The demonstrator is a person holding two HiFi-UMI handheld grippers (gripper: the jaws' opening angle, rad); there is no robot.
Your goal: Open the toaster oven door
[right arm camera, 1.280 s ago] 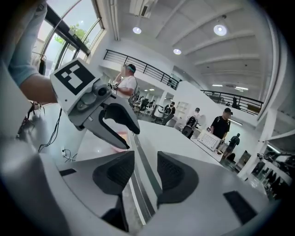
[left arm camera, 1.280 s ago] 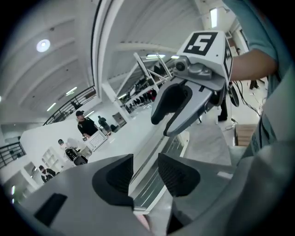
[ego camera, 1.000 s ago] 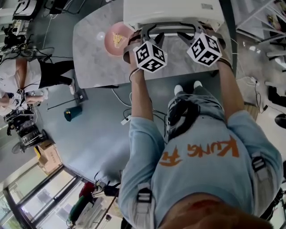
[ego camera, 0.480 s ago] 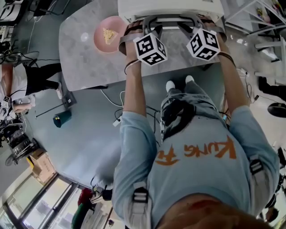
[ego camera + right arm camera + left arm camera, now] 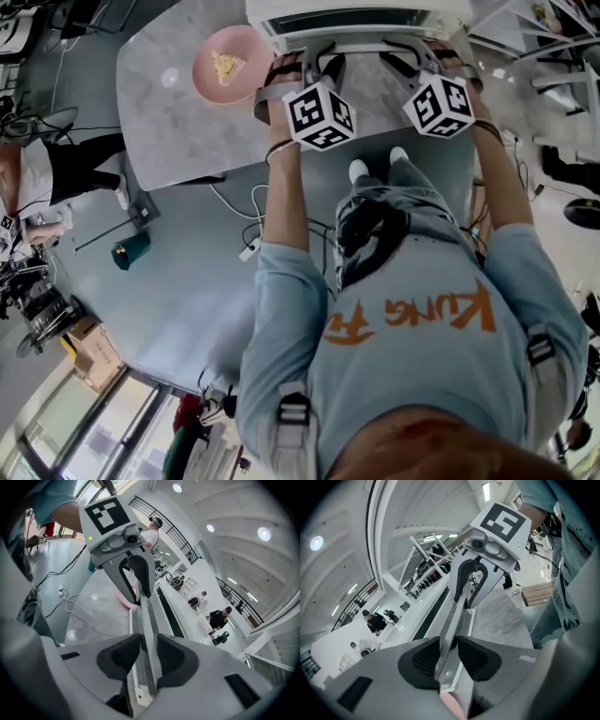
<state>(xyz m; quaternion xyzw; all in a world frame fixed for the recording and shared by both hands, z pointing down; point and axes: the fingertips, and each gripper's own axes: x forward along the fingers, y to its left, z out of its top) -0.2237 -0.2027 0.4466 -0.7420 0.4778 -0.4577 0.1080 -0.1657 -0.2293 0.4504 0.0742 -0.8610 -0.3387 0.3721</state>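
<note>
Metal handle (image 5: 457,606) gripped; toaster oven door (image 5: 366,33) now cracked.
I read left gripper (image 5: 449,641), right gripper (image 5: 148,641) fingers closing on it; gap newly visible.

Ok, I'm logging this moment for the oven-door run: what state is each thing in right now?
White toaster oven: door not swung down; cracked open or not, cannot tell.
Silver metal door handle: between both grippers' jaws.
Left gripper: jaws closing, pressing the handle.
Right gripper: jaws closing, pressing the handle.
Round pink plate: holds a yellowish food piece.
</note>
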